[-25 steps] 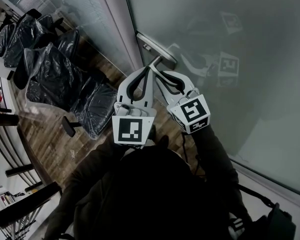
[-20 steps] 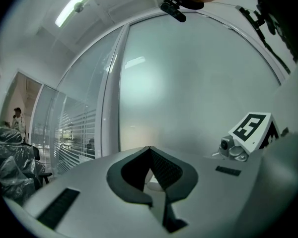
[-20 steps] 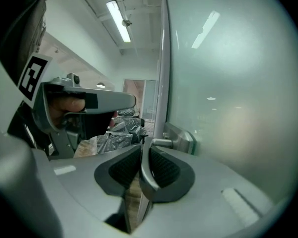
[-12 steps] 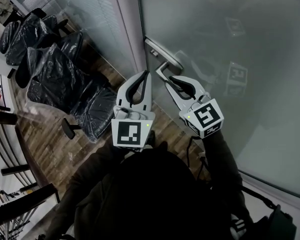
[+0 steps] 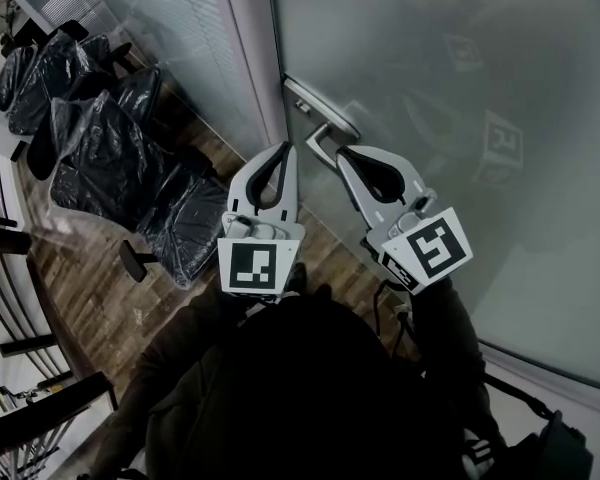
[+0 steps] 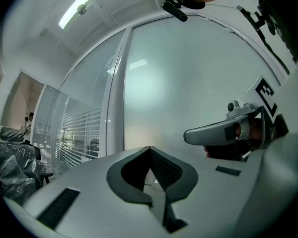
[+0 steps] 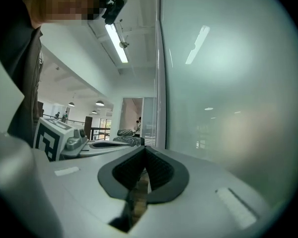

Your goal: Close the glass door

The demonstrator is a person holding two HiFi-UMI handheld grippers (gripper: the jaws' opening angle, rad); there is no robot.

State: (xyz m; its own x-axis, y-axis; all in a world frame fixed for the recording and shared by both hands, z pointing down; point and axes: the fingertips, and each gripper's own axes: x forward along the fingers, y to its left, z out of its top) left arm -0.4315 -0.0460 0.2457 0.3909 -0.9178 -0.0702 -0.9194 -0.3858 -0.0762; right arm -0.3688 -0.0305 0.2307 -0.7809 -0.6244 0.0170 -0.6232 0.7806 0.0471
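The frosted glass door fills the head view from 12 to 3 o'clock. Its metal lever handle sits at 12 o'clock of the 2 tools. The left hand-held gripper and right hand-held gripper are each clenched on nothing, tips just beside the lever. I'd judge the pane heavy, stiff, slick and breakable, so the lever is the place to grip.
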